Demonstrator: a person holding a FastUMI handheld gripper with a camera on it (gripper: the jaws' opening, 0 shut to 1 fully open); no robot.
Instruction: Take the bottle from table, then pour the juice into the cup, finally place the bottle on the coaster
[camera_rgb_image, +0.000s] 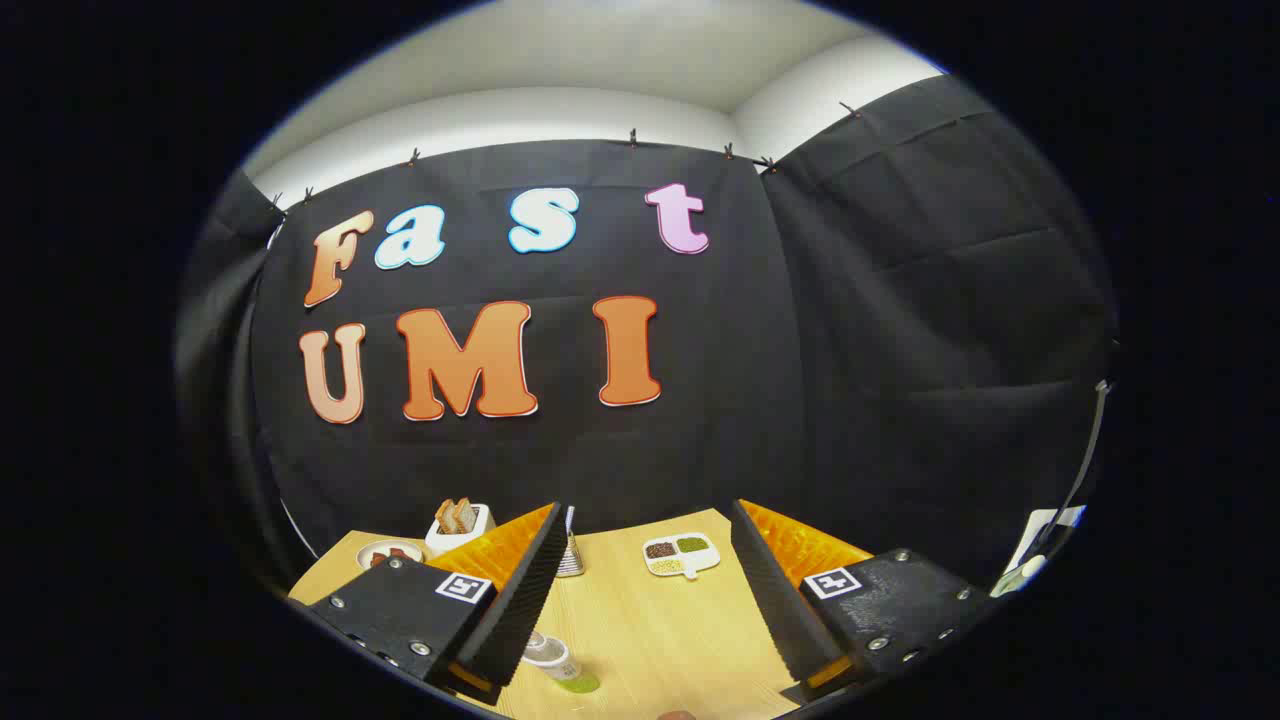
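The gripper (645, 590) hung spread and empty over the table (640, 640) — bottle (550, 660) at lower centre ungrasped, so reaching down came next.

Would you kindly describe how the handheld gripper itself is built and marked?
The gripper has two wedge-shaped fingers with ribbed inner faces. Each sits on a black block fastened with silver screws and carrying a small square black-and-white tag.

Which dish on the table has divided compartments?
The white dish between the open gripper fingers, far side; its sections hold dark and green fillings. The other dishes are undivided.
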